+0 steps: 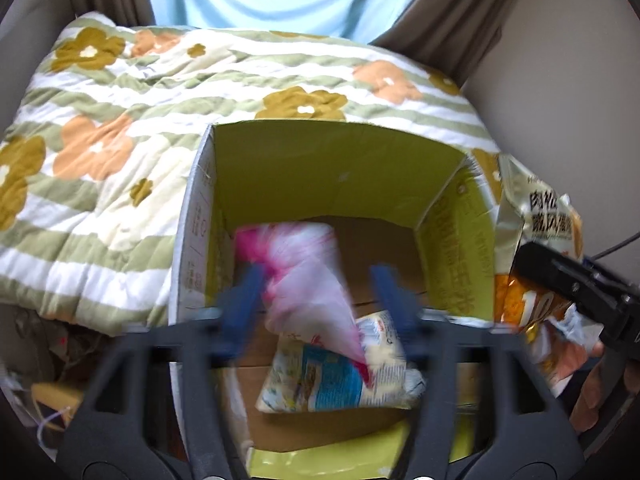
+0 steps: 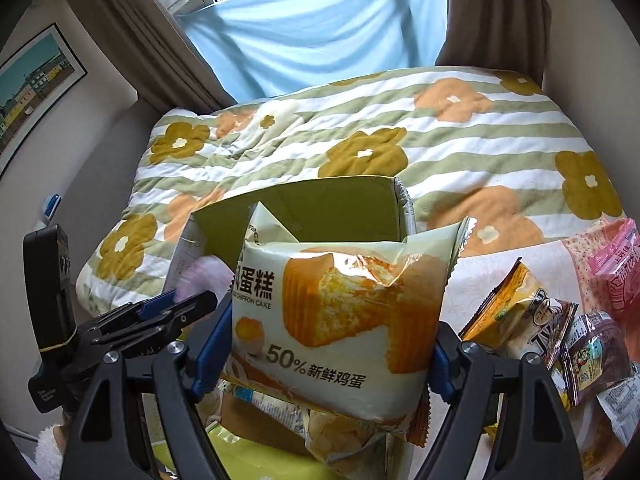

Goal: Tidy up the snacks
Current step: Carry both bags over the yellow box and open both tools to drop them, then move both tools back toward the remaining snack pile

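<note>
Left gripper, fingers spread, releases a pink packet into the cardboard box; right gripper pinching a chiffon cake packet could collide nearby.

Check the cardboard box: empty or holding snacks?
Holding snacks: a pink-white packet and a blue-yellow packet lie inside the cardboard box.

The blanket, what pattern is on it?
Green and white stripes with orange and mustard flowers on the blanket, best in the right wrist view.
</note>
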A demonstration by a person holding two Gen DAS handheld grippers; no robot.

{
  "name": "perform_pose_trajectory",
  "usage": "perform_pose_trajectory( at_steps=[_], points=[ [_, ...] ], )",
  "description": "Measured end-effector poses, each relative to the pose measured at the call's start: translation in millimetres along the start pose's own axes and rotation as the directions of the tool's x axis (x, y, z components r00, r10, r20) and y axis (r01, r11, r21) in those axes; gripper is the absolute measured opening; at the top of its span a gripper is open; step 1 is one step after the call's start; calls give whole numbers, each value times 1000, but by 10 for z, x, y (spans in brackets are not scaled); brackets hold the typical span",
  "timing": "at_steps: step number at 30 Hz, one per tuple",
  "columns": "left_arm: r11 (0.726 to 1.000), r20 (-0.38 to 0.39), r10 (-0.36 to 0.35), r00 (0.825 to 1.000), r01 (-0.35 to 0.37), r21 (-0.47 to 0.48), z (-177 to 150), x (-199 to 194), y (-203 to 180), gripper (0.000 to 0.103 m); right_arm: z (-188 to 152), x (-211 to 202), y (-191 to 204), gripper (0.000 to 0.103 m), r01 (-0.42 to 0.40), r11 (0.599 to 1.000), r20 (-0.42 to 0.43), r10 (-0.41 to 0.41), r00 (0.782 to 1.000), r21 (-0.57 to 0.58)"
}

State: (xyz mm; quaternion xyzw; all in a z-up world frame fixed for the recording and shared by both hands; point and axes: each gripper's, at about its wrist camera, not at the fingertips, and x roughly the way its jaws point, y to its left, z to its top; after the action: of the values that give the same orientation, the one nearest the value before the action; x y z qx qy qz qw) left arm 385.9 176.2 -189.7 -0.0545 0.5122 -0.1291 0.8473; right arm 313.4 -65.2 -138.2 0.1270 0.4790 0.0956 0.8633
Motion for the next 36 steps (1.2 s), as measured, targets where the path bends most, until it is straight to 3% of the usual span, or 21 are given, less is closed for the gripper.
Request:
perform_pose_trajectory(
  at_steps=[1,9,17,20,24,36],
  points=[
    [1000,8,14,1000,-14,7,-8,-7,-3,102,13,25,-4,77,5,1000,-2,-5,1000,-3],
    [999,12,34,999,-34,3,-156,-142,66,103,108,211,33,77,35,998,-45,-37,998,-56],
    [999,29,44,999,-44,-21,-263,-276,78,103,172,449,141,79,6,995,-73,-13,997,-102],
    [998,37,66,997,-65,-19,-289,-335,86,103,194,504,164,84,3,994,-56,-9,998,-109],
    [996,43,82,996,-81,-31,-331,-396,111,103,188,393,158,100,-12,994,19,15,1000,-107],
    [995,68,93,993,-91,-34,-550,-649,-27,103,-112,65,132,100,-20,993,3,21,1000,-120]
  ],
)
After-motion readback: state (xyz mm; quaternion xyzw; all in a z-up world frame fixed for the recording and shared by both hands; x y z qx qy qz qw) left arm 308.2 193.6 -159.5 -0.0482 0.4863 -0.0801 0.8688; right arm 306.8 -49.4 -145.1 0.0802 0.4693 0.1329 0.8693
